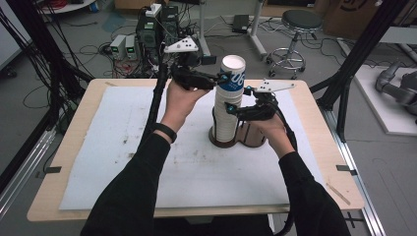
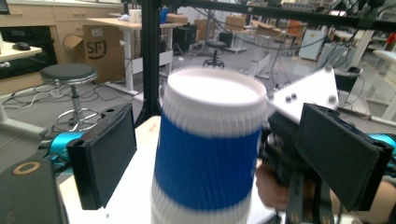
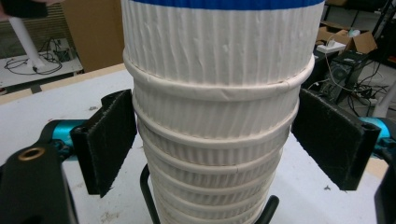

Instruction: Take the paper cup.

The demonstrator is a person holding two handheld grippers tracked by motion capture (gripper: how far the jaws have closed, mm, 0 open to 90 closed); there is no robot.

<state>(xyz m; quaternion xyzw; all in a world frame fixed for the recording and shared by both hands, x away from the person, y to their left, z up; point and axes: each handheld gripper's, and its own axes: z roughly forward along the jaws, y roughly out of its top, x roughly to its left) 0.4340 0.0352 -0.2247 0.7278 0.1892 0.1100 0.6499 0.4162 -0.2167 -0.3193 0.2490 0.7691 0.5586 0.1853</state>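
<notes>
A tall stack of white ribbed paper cups (image 1: 225, 120) stands in a dark holder (image 1: 252, 140) at the middle of the table. Its top cup (image 1: 232, 73) has a blue band and sits higher than the rest. My left gripper (image 1: 222, 78) is raised beside that top cup (image 2: 210, 154). Its jaws straddle the blue band with a gap on each side, so this gripper (image 2: 217, 149) is open. My right gripper (image 1: 232, 109) is lower down, shut on the stack (image 3: 215, 121), and both pads (image 3: 112, 140) press the ribbed wall.
A white mat (image 1: 123, 147) covers the wooden table (image 1: 74, 105). Beyond the far edge are electronics boxes (image 1: 147, 29), floor cables and a stool (image 1: 300, 22). Black frame posts (image 1: 354, 54) rise at the right. A black wire loop (image 3: 145, 196) of the holder shows behind the stack.
</notes>
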